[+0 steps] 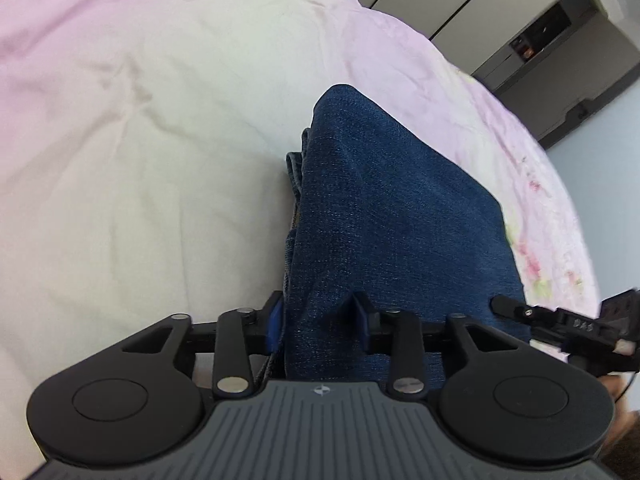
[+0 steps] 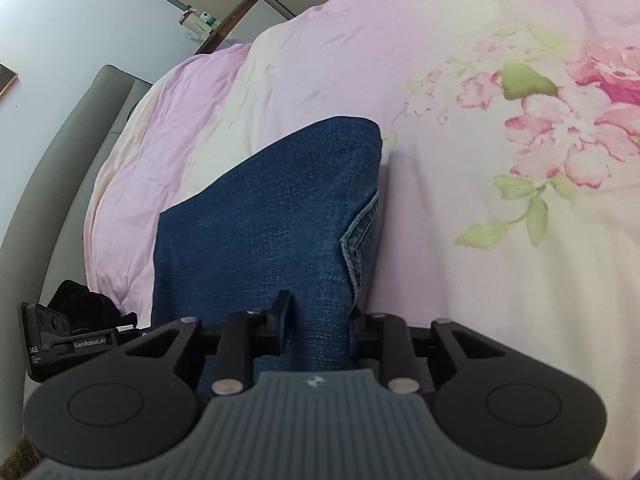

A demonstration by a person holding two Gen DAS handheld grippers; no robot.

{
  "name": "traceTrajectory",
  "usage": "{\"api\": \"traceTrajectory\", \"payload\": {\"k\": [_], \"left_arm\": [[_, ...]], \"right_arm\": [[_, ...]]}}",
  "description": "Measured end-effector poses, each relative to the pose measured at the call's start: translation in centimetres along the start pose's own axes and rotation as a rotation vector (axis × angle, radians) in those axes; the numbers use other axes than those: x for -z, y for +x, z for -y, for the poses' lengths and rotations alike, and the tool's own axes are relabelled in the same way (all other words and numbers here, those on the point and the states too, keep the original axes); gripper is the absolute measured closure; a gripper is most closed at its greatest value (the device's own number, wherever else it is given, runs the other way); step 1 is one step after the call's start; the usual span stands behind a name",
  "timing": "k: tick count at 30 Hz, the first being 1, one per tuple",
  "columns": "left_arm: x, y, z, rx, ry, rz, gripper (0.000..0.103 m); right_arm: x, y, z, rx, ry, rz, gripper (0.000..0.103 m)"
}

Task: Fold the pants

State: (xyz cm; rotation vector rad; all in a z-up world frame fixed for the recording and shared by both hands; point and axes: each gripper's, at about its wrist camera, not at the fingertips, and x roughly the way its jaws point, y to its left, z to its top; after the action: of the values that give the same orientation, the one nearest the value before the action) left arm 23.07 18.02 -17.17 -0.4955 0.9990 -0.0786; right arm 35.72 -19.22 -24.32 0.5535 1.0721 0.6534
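Observation:
Folded blue jeans (image 1: 392,208) lie on a pink and cream bedsheet (image 1: 140,140), their near edge reaching under both grippers. In the left wrist view my left gripper (image 1: 320,316) stands open, its jaws apart over the left part of that near edge, with denim lying between them. In the right wrist view the jeans (image 2: 280,208) show a stitched seam on their right side. My right gripper (image 2: 320,316) is open too, and the right end of the denim edge lies between its fingers. The cloth rests flat on the bed, not lifted.
The floral sheet (image 2: 540,128) spreads to the right of the jeans. A grey padded headboard (image 2: 60,160) curves along the left. A dark cabinet (image 1: 560,60) stands beyond the bed. The other gripper's body (image 2: 60,336), with a black glove (image 2: 84,296) behind it, sits close at the left.

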Motion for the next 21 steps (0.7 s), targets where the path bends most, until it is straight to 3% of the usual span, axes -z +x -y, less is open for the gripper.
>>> {"api": "traceTrajectory", "payload": {"k": [6, 9, 15, 20, 21], "left_arm": [[1.6, -2.8, 4.8, -0.231, 0.147, 0.119, 0.053], [2.7, -5.4, 7.2, -0.31, 0.208, 0.188, 0.053], [5.8, -11.2, 13.5, -0.319, 0.355, 0.316, 0.052], [9.0, -14.6, 17.4, -0.295, 0.406, 0.419, 0.052], [9.6, -15.2, 17.8, -0.286, 0.408, 0.438, 0.052]], "right_arm": [[0.4, -2.0, -1.7, 0.197, -0.086, 0.02, 0.052], [1.3, -4.5, -2.6, 0.286, -0.167, 0.061, 0.052], [4.8, -10.3, -7.2, 0.351, -0.298, 0.186, 0.043], [9.1, -15.1, -13.0, 0.366, -0.443, 0.312, 0.038], [10.0, -15.8, -14.0, 0.367, -0.465, 0.336, 0.033]]}}
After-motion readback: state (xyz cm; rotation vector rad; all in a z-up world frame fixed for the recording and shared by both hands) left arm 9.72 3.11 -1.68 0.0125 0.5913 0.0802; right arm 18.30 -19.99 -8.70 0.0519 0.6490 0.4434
